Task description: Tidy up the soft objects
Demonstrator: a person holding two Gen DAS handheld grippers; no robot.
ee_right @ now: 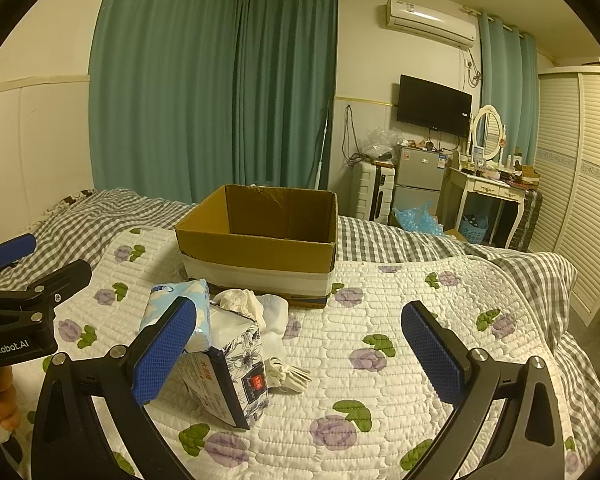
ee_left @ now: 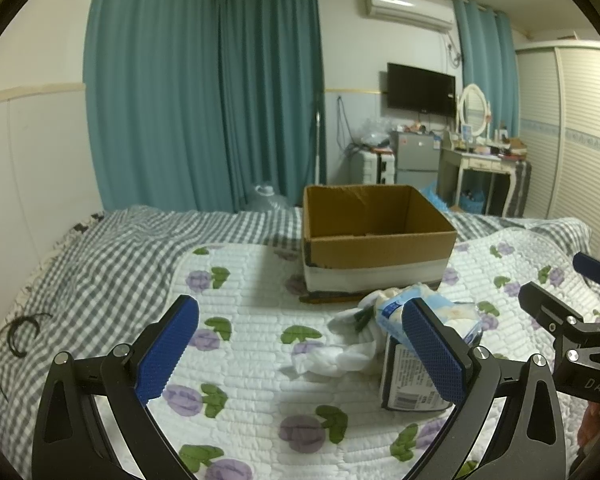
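Observation:
An open, empty cardboard box (ee_left: 376, 240) stands on the quilted floral bedspread (ee_left: 252, 360); it also shows in the right wrist view (ee_right: 260, 240). In front of it lies a pile: white socks (ee_left: 336, 354), a blue-white tissue pack (ee_right: 180, 312) and a floral dark-edged tissue pack (ee_right: 236, 376). More white socks (ee_right: 268, 312) lie beside the packs. My left gripper (ee_left: 300, 352) is open and empty, just left of the pile. My right gripper (ee_right: 300, 356) is open and empty, right of the pile. Each gripper shows at the edge of the other's view.
A grey checked sheet (ee_left: 100, 264) covers the bed's far and left parts. Black hair ties (ee_left: 18, 332) lie at the left. Beyond the bed stand teal curtains (ee_right: 220, 92), a small fridge (ee_right: 418, 180), a dressing table (ee_right: 492, 192) and a wardrobe (ee_right: 580, 184).

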